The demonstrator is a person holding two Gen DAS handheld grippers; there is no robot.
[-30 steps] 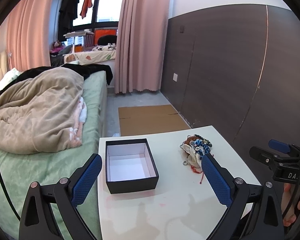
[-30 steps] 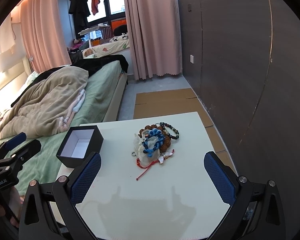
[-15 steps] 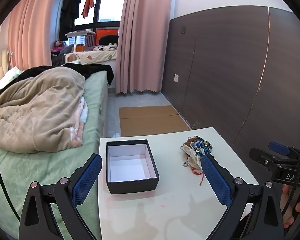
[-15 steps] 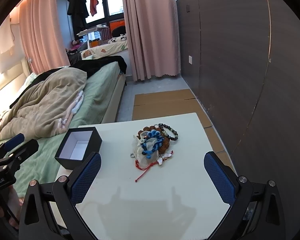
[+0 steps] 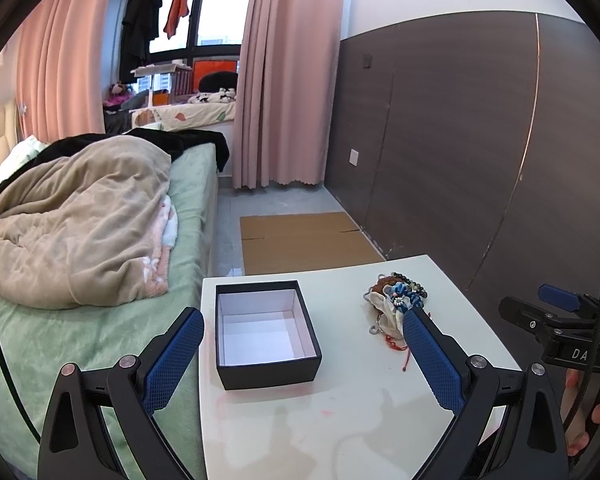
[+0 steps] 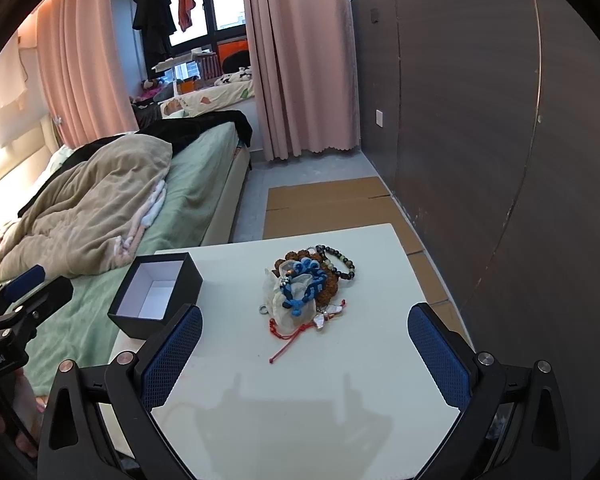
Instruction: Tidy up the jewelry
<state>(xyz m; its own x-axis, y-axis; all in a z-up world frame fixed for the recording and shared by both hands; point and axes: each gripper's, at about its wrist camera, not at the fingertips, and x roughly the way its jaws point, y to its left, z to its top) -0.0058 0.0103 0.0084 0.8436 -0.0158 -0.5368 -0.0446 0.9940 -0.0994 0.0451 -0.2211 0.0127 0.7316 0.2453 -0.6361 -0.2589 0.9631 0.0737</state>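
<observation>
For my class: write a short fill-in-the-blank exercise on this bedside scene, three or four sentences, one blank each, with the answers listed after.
1. The black box on the white table has no ___ on it.
2. The jewelry pile lies to the ___ of the box.
3. A loose ___ cord trails from the pile toward the right gripper.
4. The jaws of the left gripper hold ___.

Answers: lid; right; red; nothing

On the tabletop [image 6: 340,380] an open box [image 6: 156,294] sits at the left edge, and a heap of jewelry [image 6: 306,288] lies to its right, apart from it. A bed [image 6: 188,200] stands left of the tabletop, and cardboard [image 6: 332,208] lies on the floor behind it
</observation>
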